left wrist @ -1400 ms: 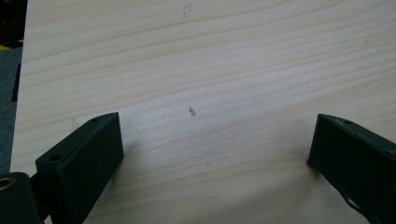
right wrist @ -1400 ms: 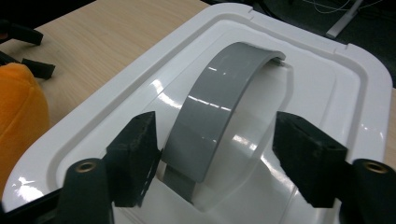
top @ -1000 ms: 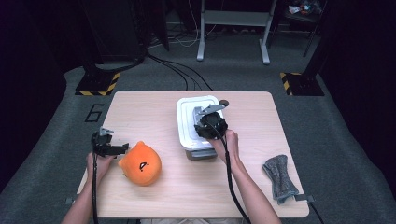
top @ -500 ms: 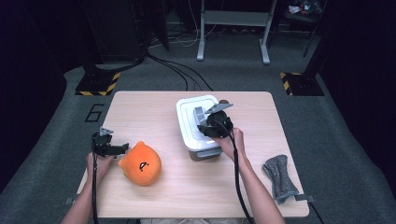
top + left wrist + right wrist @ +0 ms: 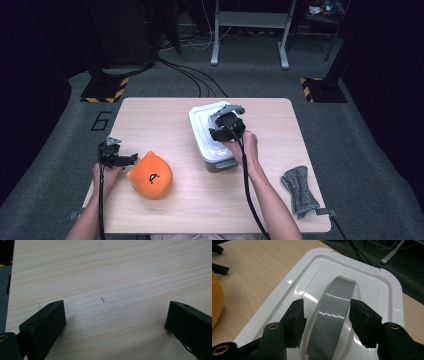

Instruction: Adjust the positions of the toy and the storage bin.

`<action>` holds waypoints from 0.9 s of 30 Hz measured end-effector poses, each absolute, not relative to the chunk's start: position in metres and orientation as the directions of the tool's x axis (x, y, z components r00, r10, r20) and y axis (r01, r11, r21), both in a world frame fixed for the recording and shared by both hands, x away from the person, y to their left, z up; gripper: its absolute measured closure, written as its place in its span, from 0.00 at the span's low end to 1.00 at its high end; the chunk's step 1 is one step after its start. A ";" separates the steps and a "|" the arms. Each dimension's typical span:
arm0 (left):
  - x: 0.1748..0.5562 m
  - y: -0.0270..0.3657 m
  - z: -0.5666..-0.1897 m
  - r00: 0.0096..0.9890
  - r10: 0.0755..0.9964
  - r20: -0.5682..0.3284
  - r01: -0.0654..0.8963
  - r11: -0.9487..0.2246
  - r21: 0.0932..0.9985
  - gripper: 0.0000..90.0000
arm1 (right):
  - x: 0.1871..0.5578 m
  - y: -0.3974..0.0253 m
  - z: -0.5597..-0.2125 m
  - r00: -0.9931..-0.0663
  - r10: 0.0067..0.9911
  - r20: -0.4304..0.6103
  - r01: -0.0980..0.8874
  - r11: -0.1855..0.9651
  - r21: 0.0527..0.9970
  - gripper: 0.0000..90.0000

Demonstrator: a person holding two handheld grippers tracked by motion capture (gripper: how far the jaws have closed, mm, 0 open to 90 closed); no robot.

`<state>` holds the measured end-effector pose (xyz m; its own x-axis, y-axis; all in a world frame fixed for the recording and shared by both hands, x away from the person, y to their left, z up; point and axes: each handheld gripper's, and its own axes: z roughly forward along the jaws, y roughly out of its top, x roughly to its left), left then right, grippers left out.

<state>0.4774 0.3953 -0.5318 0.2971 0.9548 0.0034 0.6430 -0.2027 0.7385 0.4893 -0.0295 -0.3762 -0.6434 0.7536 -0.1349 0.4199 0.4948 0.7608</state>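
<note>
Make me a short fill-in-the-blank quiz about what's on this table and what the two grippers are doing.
1. The right gripper has its jaws on either side of the grey ___ of the white lid.
2. The plush toy next to the left gripper is ___ in colour.
3. The left gripper's jaws are wide ___ over the bare table.
4. The grey cloth lies near the table's ___ edge.

Missing words: handle; orange; open; right

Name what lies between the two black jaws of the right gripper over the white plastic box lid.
The lid's grey arched handle stands between the right gripper's open jaws, as its own view shows.
</note>
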 end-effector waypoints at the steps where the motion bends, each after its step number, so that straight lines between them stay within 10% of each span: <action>1: 0.477 0.395 -0.532 0.298 0.955 0.004 0.643 -0.204 0.738 0.03 | 0.491 -0.026 -0.375 -0.634 0.758 -0.151 0.426 0.505 0.751 0.51; 27: 0.477 0.395 -0.532 0.297 0.955 0.003 0.643 -0.203 0.738 0.03 | 0.503 -0.032 -0.384 -0.622 0.780 0.075 0.520 0.340 0.784 0.74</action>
